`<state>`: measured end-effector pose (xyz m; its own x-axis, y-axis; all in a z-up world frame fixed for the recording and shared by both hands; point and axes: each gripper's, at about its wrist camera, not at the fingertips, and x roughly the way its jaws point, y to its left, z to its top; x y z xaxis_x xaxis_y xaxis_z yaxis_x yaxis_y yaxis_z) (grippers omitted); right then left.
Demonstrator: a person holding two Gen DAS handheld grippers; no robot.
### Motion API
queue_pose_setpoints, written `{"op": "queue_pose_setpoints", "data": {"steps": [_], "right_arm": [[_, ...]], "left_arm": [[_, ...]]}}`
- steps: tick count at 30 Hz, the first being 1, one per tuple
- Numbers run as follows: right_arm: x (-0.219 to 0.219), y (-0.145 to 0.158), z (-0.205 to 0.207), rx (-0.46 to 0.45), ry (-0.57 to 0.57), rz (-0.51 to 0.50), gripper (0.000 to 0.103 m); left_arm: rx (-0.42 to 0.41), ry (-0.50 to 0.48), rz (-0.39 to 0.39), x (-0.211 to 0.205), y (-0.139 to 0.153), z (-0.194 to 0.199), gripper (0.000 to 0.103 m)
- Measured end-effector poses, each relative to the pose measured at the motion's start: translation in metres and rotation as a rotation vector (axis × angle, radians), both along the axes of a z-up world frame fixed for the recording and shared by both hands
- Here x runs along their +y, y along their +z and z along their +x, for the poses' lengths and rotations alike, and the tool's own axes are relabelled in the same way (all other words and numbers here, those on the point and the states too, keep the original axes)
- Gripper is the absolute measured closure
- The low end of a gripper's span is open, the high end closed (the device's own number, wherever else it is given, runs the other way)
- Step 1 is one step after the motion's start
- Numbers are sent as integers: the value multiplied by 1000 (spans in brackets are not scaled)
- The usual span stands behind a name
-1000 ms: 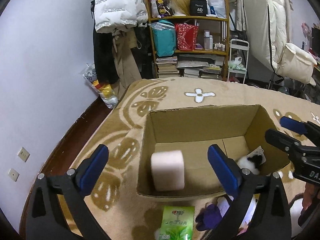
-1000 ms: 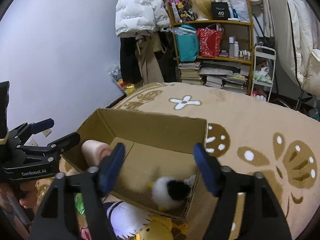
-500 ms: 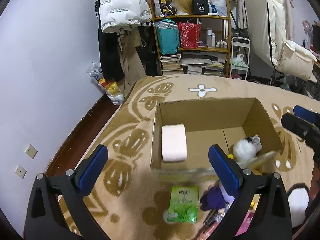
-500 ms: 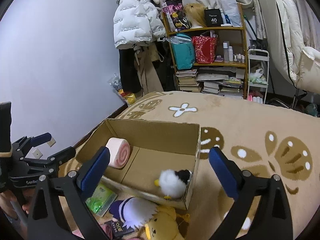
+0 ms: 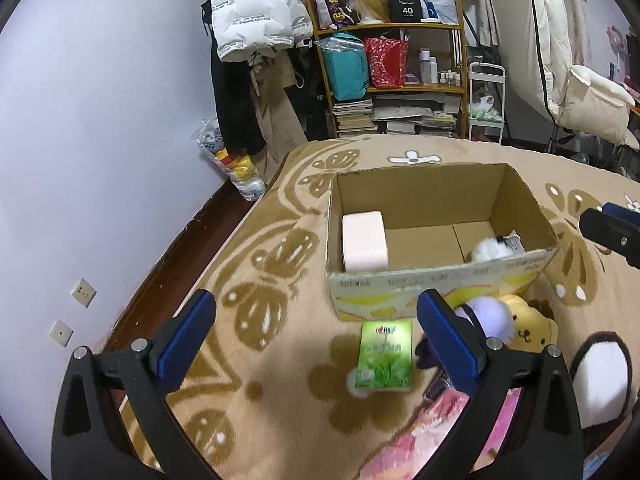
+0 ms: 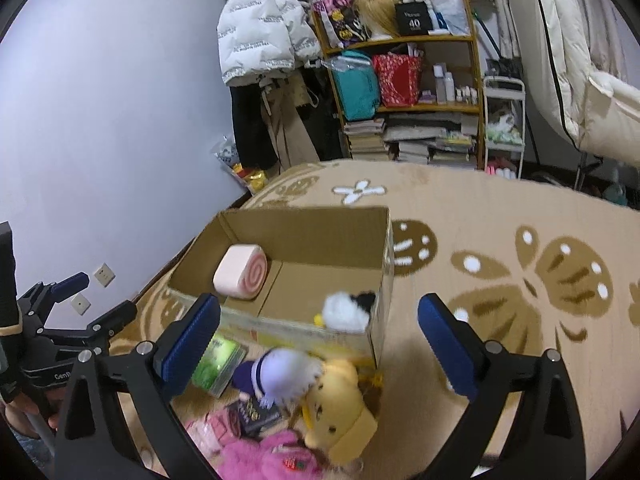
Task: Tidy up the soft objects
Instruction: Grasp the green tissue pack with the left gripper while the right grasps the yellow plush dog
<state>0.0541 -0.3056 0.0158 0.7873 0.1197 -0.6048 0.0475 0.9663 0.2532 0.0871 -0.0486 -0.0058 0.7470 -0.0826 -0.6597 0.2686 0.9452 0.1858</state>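
Note:
An open cardboard box (image 5: 436,280) (image 6: 280,326) stands on the patterned rug. Inside lie a pink roll-cake plush (image 5: 364,242) (image 6: 242,272) at the left and a black-and-white fluffy plush (image 5: 492,248) (image 6: 346,310) at the right. In front of the box lie a green tissue pack (image 5: 386,354) (image 6: 218,360), a white-and-purple plush (image 6: 280,374) (image 5: 486,316), a yellow bear plush (image 6: 340,404) (image 5: 532,326) and a pink plush (image 6: 268,458). My left gripper (image 5: 316,334) is open and empty above the rug before the box. My right gripper (image 6: 320,336) is open and empty above the box's near corner.
A wooden shelf (image 5: 392,68) with books and bags stands at the back, beside hanging coats (image 5: 256,28). A wall (image 5: 100,120) runs along the left. A white cart (image 5: 486,104) and padded chair (image 5: 592,100) stand at the back right. A dark booklet (image 6: 256,414) lies among the toys.
Both grippers have pulled back and up from the box. The pink roll plush and the fluffy plush now lie in the box, and more toys in front have come into view.

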Motion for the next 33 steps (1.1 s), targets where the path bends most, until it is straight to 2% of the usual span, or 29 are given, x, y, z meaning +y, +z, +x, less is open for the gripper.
{"op": "queue_pose_setpoints", "data": {"steps": [11, 16, 23, 33], "right_arm": [[4, -14, -31, 97, -11, 15, 0], [10, -21, -37, 125, -11, 7, 0], [7, -35, -33, 164, -35, 8, 0], [0, -63, -14, 251, -74, 28, 12]], "left_arm": [[56, 33, -29, 19, -7, -22, 3], [62, 44, -11, 19, -16, -19, 3], [117, 45, -32, 18, -29, -5, 3], [180, 26, -27, 7, -54, 20, 3]]}}
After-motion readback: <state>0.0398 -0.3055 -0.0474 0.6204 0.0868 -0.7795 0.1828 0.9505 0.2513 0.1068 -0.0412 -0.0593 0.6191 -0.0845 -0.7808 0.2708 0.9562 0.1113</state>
